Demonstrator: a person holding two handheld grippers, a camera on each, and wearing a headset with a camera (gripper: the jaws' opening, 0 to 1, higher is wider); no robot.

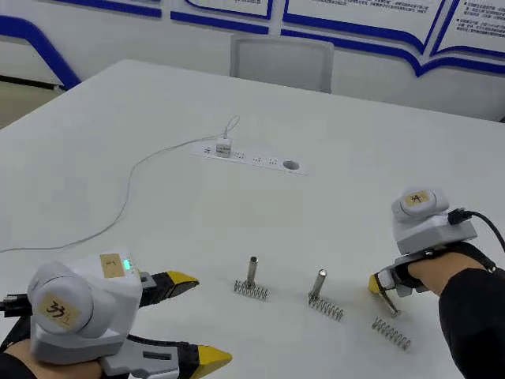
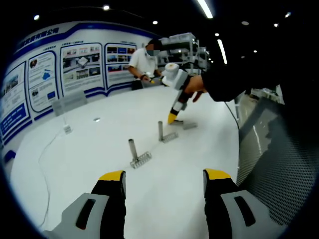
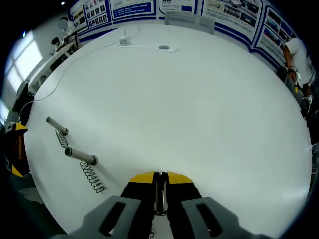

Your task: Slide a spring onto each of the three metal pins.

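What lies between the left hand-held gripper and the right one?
Head view: two upright metal pins, with a spring lying at each base. The left gripper view shows them too.

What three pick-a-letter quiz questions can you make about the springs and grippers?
1. Where are the springs? A in a box; B flat on the table; C on the floor.
2. How many springs? A two; B three; C five.
3. The left gripper is: A open; B shut on a spring; C shut on a cable.
Answers: B, they lie on the white top and none sits on a pin; B, three coils show in the head view; A, its jaws stand wide apart.
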